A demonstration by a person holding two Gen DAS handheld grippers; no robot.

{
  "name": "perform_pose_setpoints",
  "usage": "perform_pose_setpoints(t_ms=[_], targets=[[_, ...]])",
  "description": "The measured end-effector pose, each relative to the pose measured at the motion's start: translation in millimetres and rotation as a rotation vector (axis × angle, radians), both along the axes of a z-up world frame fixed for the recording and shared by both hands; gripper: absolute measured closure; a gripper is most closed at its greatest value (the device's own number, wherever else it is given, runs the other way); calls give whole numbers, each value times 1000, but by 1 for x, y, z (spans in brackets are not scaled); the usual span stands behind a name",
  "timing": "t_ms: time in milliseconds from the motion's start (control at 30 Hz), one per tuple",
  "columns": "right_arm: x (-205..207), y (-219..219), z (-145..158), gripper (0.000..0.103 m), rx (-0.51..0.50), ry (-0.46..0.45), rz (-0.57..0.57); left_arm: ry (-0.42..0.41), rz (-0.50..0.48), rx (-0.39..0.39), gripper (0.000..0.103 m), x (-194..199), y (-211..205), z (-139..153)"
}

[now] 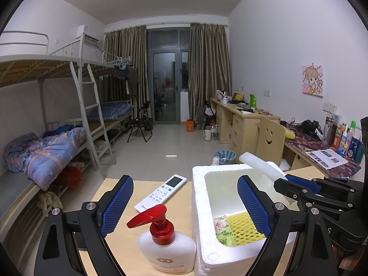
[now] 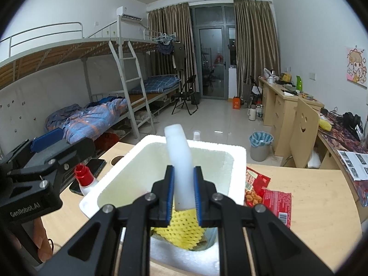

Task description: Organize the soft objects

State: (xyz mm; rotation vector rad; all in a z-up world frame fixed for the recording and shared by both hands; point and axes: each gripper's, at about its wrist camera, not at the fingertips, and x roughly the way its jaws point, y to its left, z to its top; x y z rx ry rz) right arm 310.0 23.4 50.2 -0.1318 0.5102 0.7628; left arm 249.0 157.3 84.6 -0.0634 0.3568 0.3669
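Observation:
A white styrofoam box (image 1: 197,209) stands on the wooden table; it also shows in the right wrist view (image 2: 239,156). Inside lie a yellow foam net (image 1: 241,227) (image 2: 181,230) and a green flowered packet (image 1: 224,230). My right gripper (image 2: 183,193) is shut on a white foam strip (image 2: 180,158) and holds it above the box; the strip shows in the left wrist view (image 1: 262,164) too. My left gripper (image 1: 184,207) is open and empty, with its right finger over the box and its left finger over the table.
A red-pump lotion bottle (image 1: 165,243) and a white remote (image 1: 161,192) lie left of the box. A red snack bag (image 2: 269,193) lies right of it, a dark phone (image 2: 89,172) to its left. A chair (image 2: 301,135) and desk stand at right.

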Motion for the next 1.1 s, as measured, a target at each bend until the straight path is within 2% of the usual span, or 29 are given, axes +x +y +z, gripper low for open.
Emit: perform_pose_setpoints(t_ms=[200, 233, 300, 667, 833, 900, 1000, 1100], targets=[[-6, 4, 1, 74, -22, -46, -4, -14, 13, 1, 11, 1, 1, 2], [-6, 4, 1, 70, -25, -51, -4, -13, 12, 1, 11, 1, 1, 1], [-8, 2, 0, 54, -22, -59, -4, -13, 14, 0, 11, 1, 1, 1], [-9, -8, 2, 49, 4, -47, -17, -12, -8, -4, 11, -2, -1, 1], [-22, -26, 13, 20, 42, -81, -48, -17, -17, 6, 11, -11, -11, 5], [-30, -32, 18, 5, 48, -101, -64, -20, -15, 8, 10, -18, -15, 7], [-39, -37, 23, 3, 54, -131, -72, -26, -13, 8, 4, -28, -20, 11], [-50, -43, 27, 2, 62, -142, -66, -40, -10, 14, 4, -41, -27, 15]])
